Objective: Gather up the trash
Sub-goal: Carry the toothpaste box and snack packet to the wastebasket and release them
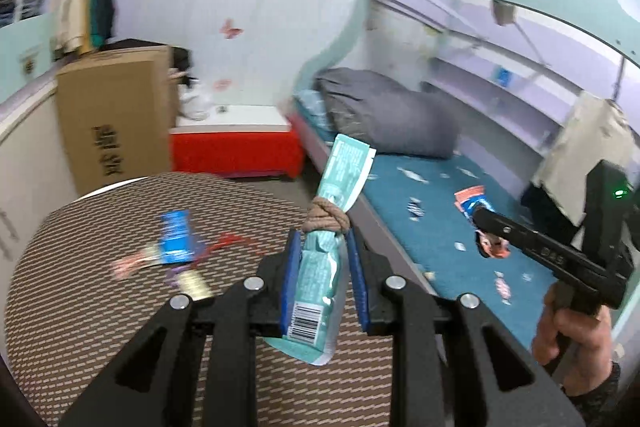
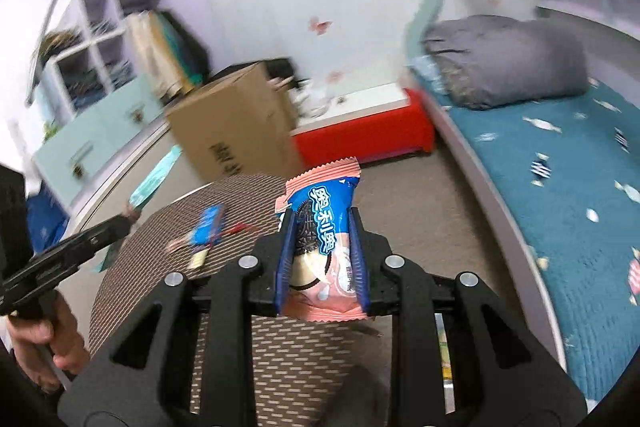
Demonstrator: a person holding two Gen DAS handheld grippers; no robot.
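Observation:
My left gripper (image 1: 324,247) is shut on a teal wrapper (image 1: 320,267) bound with a brown band, held upright above the round woven table (image 1: 80,307). My right gripper (image 2: 322,227) is shut on a pink and blue cookie packet (image 2: 320,227), also lifted over the table (image 2: 280,367). In the left wrist view the right gripper (image 1: 486,227) shows at the right with the packet (image 1: 472,201) in it. The left gripper (image 2: 124,223) shows at the left of the right wrist view with the teal wrapper (image 2: 154,179). A blue wrapper (image 1: 174,237) (image 2: 206,225), a red scrap (image 1: 236,241) and a small gold piece (image 1: 194,285) lie on the table.
A cardboard box (image 1: 116,115) stands beyond the table, beside a red and white low bench (image 1: 236,143). A bunk bed with a teal sheet (image 1: 440,219) and a grey folded quilt (image 1: 384,111) runs along the right. Shelves and drawers (image 2: 92,99) line the left wall.

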